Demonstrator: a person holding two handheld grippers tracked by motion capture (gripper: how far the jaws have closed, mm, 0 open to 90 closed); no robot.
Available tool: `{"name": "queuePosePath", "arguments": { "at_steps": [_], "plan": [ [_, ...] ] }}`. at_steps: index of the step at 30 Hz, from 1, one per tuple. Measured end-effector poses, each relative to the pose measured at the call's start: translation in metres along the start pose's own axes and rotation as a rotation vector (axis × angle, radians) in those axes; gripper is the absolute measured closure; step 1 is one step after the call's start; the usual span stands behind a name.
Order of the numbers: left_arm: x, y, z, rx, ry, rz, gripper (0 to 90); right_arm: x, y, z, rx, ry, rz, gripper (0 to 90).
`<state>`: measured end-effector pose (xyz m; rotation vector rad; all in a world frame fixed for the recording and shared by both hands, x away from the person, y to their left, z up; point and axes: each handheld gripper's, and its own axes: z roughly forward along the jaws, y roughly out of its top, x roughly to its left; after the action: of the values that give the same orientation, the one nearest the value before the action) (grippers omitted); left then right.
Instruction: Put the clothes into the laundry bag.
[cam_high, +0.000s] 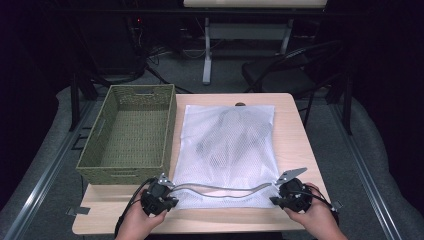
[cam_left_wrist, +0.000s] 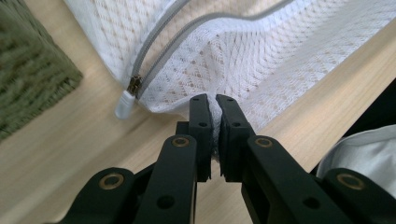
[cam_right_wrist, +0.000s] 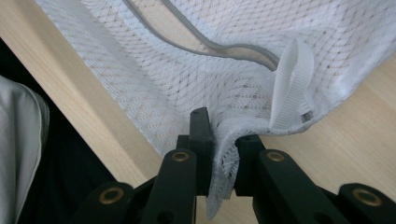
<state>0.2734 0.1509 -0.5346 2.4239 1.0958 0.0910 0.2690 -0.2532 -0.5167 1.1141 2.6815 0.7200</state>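
Looks like a lab: dark room, lone wooden table (cam_high: 295, 130), cables (cam_high: 150, 55) at 11 o'clock, desk frame (cam_high: 207, 45) at 12.

Mesh bag (cam_high: 227, 150) lies on table (cam_high: 295, 107), right of basket (cam_high: 131, 132).

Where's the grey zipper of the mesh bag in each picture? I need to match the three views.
High view: the grey zipper runs wavily along the mesh bag near edge, between both grippers.
Left gripper view: top middle, ending at the zipper pull left of centre.
Right gripper view: curves across the top centre toward the white loop.
Shared landmark: the wooden table.
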Motion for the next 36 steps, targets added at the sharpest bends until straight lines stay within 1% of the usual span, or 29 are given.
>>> {"name": "queuePosePath", "arguments": {
  "at_steps": [1,4,5,7,8,9,11,13,14,16,17,18,19,21,23,24,25,26,29,30,31,32,34,36],
  "plan": [
    [0.000,-0.002,0.002,-0.002,-0.003,-0.011,85.7,0.001,-0.001,0.001,0.002,0.000,0.007,81.9],
    [0.000,-0.006,0.006,-0.003,0.003,-0.013,85.6,0.003,-0.004,0.006,0.005,-0.009,0.001,82.0],
    [0.000,-0.007,0.006,-0.001,0.004,-0.016,85.4,0.003,-0.004,0.007,0.013,-0.014,0.003,81.9],
    [0.000,-0.008,0.007,0.002,0.014,-0.007,84.6,0.005,-0.006,0.009,0.013,-0.013,0.008,81.8],
    [-0.001,-0.009,0.008,0.000,0.018,-0.010,84.0,0.005,-0.006,0.010,0.003,-0.014,0.019,81.4],
    [-0.001,-0.010,0.009,-0.003,0.014,-0.020,83.4,0.005,-0.007,0.011,0.009,-0.015,0.014,80.8],
    [0.000,-0.011,0.009,-0.004,0.021,-0.018,81.6,0.006,-0.008,0.012,0.001,-0.023,0.026,78.9],
    [0.000,-0.013,0.010,-0.010,0.024,-0.026,77.5,0.006,-0.010,0.012,0.004,-0.028,0.028,76.0],
    [0.000,-0.013,0.010,-0.011,0.025,-0.022,75.1,0.006,-0.010,0.012,-0.001,-0.030,0.033,74.2],
    [0.000,-0.014,0.010,-0.014,0.029,-0.028,69.6,0.006,-0.012,0.012,-0.013,-0.025,0.047,68.3],
    [0.001,-0.015,0.010,-0.022,0.035,-0.030,67.0,0.006,-0.013,0.012,-0.019,-0.030,0.050,65.6],
    [0.002,-0.016,0.009,-0.026,0.035,-0.037,64.9,0.007,-0.014,0.011,-0.020,-0.042,0.045,63.0],
    [0.002,-0.016,0.009,-0.028,0.029,-0.041,62.7,0.007,-0.015,0.011,-0.034,-0.044,0.052,60.2],
    [0.004,-0.018,0.008,-0.040,0.024,-0.051,55.8,0.008,-0.016,0.008,-0.027,-0.065,0.052,53.7],
    [0.004,-0.018,0.007,-0.045,0.028,-0.048,50.3,0.008,-0.016,0.007,-0.038,-0.069,0.062,48.4],
    [0.004,-0.019,0.008,-0.057,0.036,-0.052,48.7,0.007,-0.016,0.005,-0.036,-0.074,0.061,46.0],
    [0.004,-0.020,0.007,-0.060,0.032,-0.050,46.8,0.008,-0.017,0.004,-0.043,-0.074,0.076,43.6],
    [0.004,-0.020,0.008,-0.065,0.031,-0.050,44.9,0.007,-0.018,0.003,-0.041,-0.083,0.077,42.0],
    [0.004,-0.022,0.009,-0.079,0.040,-0.054,40.7,0.007,-0.021,-0.002,-0.061,-0.085,0.099,38.2],
    [0.005,-0.022,0.009,-0.084,0.050,-0.054,40.0,0.007,-0.022,-0.003,-0.066,-0.089,0.103,37.6],
    [0.005,-0.022,0.010,-0.088,0.052,-0.053,39.8,0.007,-0.023,-0.005,-0.071,-0.094,0.110,37.0],
    [0.005,-0.023,0.010,-0.093,0.052,-0.053,39.7,0.007,-0.023,-0.006,-0.072,-0.082,0.117,36.4],
    [0.005,-0.024,0.010,-0.102,0.048,-0.053,39.4,0.005,-0.024,-0.007,-0.070,-0.087,0.125,34.1],
    [0.004,-0.024,0.010,-0.113,0.052,-0.053,38.9,0.003,-0.025,-0.008,-0.071,-0.086,0.145,31.5]
  ]
}}
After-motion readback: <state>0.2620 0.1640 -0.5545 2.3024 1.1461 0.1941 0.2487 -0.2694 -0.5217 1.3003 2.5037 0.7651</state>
